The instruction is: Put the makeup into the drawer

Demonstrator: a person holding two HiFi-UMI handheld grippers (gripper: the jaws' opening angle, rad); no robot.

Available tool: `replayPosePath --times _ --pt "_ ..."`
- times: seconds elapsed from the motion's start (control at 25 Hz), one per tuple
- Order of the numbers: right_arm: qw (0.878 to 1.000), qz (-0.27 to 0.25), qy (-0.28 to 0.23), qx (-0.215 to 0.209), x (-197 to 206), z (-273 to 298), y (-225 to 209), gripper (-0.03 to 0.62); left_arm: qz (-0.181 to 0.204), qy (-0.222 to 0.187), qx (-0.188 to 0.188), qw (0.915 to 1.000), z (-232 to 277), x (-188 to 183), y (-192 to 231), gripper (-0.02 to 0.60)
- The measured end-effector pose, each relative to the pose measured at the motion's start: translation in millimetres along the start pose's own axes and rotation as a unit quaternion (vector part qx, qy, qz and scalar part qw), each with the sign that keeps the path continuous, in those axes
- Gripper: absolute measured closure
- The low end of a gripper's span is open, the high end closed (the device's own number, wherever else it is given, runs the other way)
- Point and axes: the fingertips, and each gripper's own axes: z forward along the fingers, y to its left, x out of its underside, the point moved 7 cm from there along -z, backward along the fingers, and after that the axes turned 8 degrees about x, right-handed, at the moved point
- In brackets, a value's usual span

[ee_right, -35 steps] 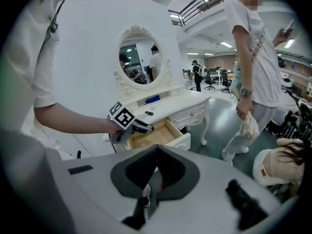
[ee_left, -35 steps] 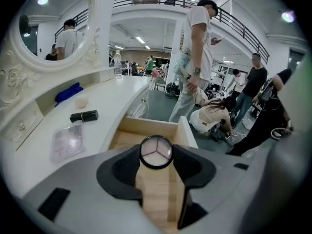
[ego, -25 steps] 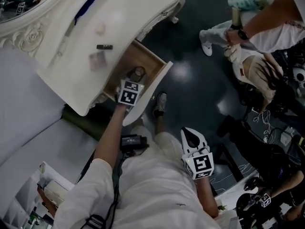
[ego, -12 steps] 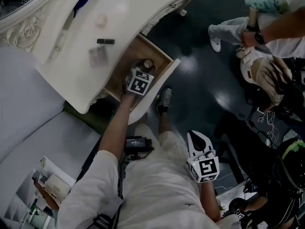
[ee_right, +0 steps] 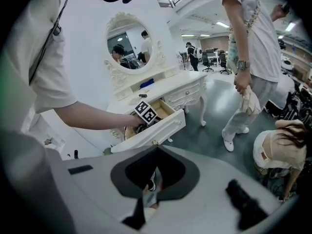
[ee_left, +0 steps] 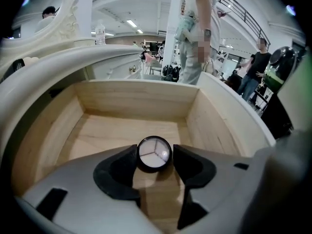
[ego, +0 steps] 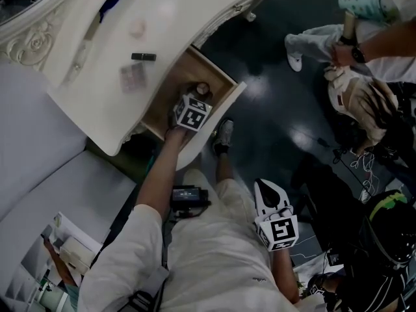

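Sitting between the two dark pads of the left gripper (ee_left: 155,155), the round compact (ee_left: 154,153) with a pale lid is grasped by its rim, and it hangs inside the open wooden drawer (ee_left: 131,99), over the near part of the floor. The placing step seems almost finished; only the release is missing.

The risk, as I judge it, is in the release. The pads hold only the curved edge, so the compact can twist or slip out early. If it is let go while it is not yet on the wood, it may fall on its edge and roll toward a corner, or the lid may open.

The right gripper (ee_right: 156,150) is clenched with nothing in it and waits low beside the person, well apart from the drawer.

It is not possible to see under the compact, so I cannot tell if it touches the floor. In the head view the marker cube covers the jaws. On the dressing table (ego: 162,18) lies a small black tube (ego: 143,56) and beside it a blurred flat item (ego: 133,78) that is difficult to identify.
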Motion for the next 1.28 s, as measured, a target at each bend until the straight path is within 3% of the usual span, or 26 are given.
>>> replayPosePath --times 0.56,1.0,1.28 --pt "1.0 0.002 -0.018 0.002 -6.3 -0.3 1.1 0.583 -0.014 -0.018 -0.005 0.9997 -32.1 -0.9 -2.6 0.358" --pt "0.996 -0.026 -0.078 -0.021 -53.4 0.3 20.4 0.583 -0.039 -0.09 0.001 0.9952 -146.4 -30.8 -32.2 0.362" --pt "0.991 -0.048 -0.113 -0.046 -84.5 4.5 31.5 0.583 -0.033 -0.147 -0.006 0.9886 -223.6 -49.2 -59.9 0.399"
